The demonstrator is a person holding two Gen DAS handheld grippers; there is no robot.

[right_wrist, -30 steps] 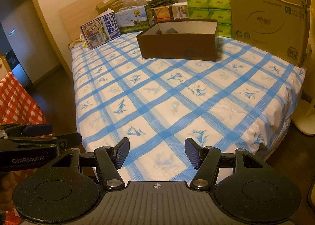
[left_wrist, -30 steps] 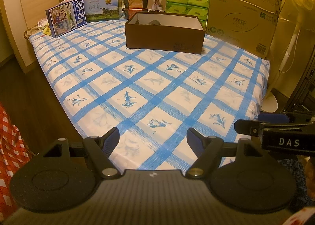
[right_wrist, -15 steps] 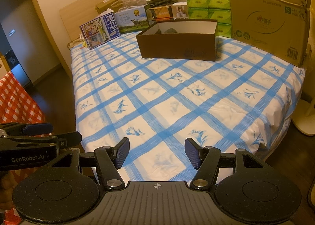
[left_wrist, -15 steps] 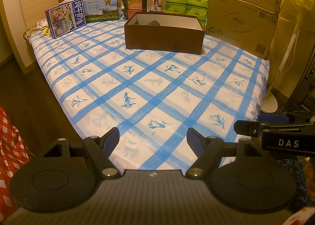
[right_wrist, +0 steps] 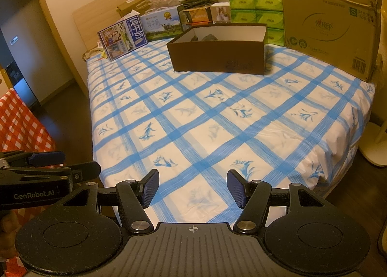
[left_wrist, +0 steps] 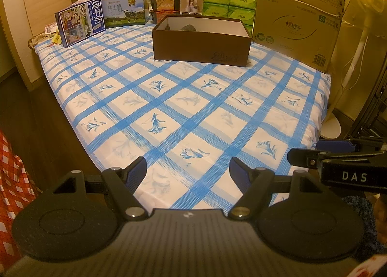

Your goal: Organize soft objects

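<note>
From the left wrist view, your left gripper (left_wrist: 187, 170) hangs over the near corner of the bed (left_wrist: 169, 112) with its jaws spread wide and nothing between them. The brown box (left_wrist: 200, 44) sits far up the bed, well apart from you, and something grey and soft (left_wrist: 188, 27) lies inside it against the back wall; I judge that box is where soft things are collected, which would explain the bare sheet. Your right gripper (left_wrist: 338, 163) shows at the right edge, level with the left.

From the right wrist view, the right gripper (right_wrist: 193, 187) is likewise spread and empty above the bed's near edge. The checked blue-and-white sheet (right_wrist: 217, 119) looks smooth. Milk cartons (right_wrist: 123, 34), green tissue packs (right_wrist: 256, 8) and a large cardboard carton (right_wrist: 329, 22) line the head and far side. A red checked cloth (right_wrist: 21, 126) lies left, off the bed.
</note>
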